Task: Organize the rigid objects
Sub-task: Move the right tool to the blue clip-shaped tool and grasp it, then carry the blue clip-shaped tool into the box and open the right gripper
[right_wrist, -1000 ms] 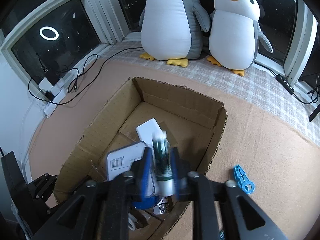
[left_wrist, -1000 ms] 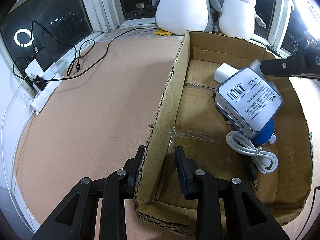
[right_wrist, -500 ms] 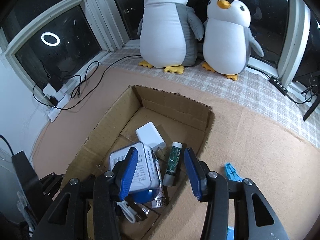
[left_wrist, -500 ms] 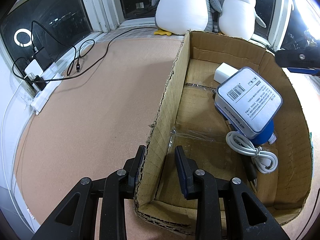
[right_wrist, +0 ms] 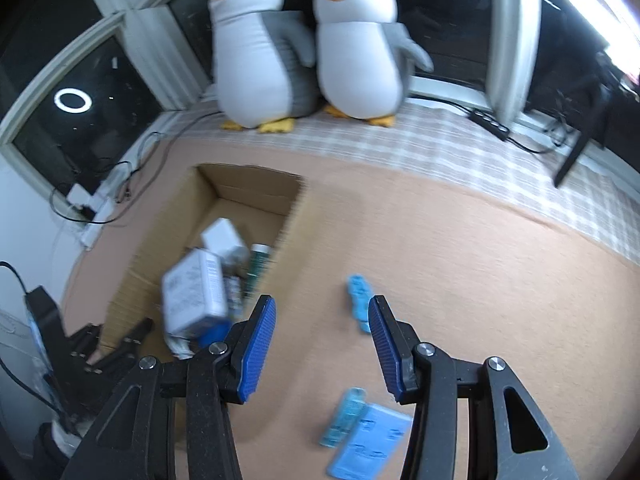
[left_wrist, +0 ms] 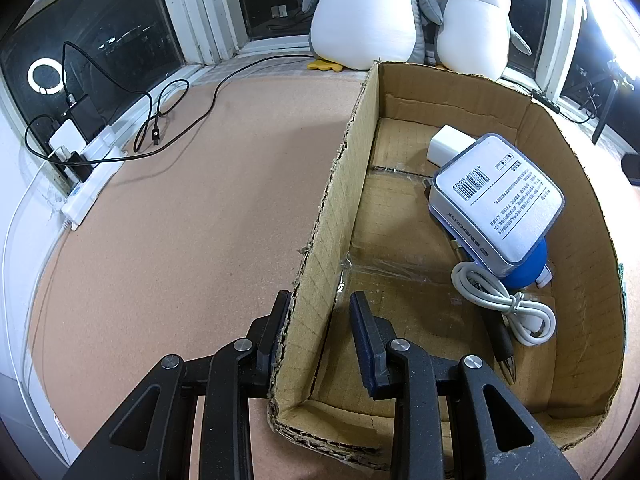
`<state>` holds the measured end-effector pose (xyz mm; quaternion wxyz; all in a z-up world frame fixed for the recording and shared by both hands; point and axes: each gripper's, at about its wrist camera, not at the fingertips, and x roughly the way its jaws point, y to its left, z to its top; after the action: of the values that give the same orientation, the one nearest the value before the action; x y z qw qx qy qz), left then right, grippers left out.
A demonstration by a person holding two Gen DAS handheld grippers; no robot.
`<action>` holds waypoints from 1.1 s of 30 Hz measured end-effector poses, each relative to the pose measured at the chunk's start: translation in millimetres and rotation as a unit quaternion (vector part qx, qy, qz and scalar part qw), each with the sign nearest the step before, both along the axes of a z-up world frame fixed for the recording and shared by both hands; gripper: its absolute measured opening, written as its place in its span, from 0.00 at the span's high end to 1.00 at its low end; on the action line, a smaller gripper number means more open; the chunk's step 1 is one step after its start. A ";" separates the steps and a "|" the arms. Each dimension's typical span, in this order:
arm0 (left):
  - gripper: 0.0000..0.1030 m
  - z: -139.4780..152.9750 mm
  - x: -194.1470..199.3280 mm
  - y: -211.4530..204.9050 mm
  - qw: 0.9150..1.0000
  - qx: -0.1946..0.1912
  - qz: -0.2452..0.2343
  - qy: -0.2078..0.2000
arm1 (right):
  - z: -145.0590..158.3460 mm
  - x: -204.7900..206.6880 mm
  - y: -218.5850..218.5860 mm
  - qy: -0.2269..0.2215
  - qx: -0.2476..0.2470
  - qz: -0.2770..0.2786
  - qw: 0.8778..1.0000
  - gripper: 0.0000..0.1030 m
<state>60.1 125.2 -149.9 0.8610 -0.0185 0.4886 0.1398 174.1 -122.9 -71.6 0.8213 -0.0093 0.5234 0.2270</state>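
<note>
The box (left_wrist: 400,364) wall is straddled near its corner by the left gripper (left_wrist: 320,320), jaws apart, not clamped. A labelled case (left_wrist: 498,196), charger (left_wrist: 444,144) and cable (left_wrist: 508,308) lie inside. The right gripper (right_wrist: 320,344), spread and empty, is held above a blue clip (right_wrist: 359,300) beside the box.

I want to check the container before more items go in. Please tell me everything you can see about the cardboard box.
The cardboard box is brown corrugated board, open at the top, with rough torn edges and clear tape along its floor. It sits upright on the tan surface. The left hand-held gripper straddles its near left wall, one finger outside, one inside, not closed. Inside lie a white barcoded case, a white charger, a coiled white cable and a green tube.
</note>
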 end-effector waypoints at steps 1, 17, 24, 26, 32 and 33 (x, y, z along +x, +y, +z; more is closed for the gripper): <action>0.69 0.0 0.0 0.0 1.000 0.000 0.000 0.000 | -3.4 2.2 -5.8 0.003 -0.002 -0.004 1.000 0.57; 0.69 0.5 1.3 -0.4 1.000 0.001 -0.001 0.001 | -62.3 28.9 5.2 0.032 -0.060 0.000 0.998 0.57; 0.69 0.4 1.1 -0.4 1.000 -0.001 0.000 0.000 | -74.6 35.5 20.6 0.025 -0.100 0.005 0.995 0.62; 0.69 0.1 1.0 0.4 1.000 -0.001 0.001 0.000 | -74.7 35.1 22.9 0.020 -0.108 0.008 0.994 0.73; 0.69 0.1 0.7 0.5 1.000 -0.001 0.002 -0.001 | -74.9 34.6 22.5 0.020 -0.097 0.016 0.995 0.83; 0.69 0.1 0.7 0.6 1.000 -0.001 0.002 -0.001 | -75.0 34.7 20.7 0.021 -0.092 0.013 0.995 0.83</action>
<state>60.8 125.8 -149.8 0.8611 -0.0207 0.4881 0.1407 208.8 -102.2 -146.6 0.8026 -0.0864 0.5591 0.1890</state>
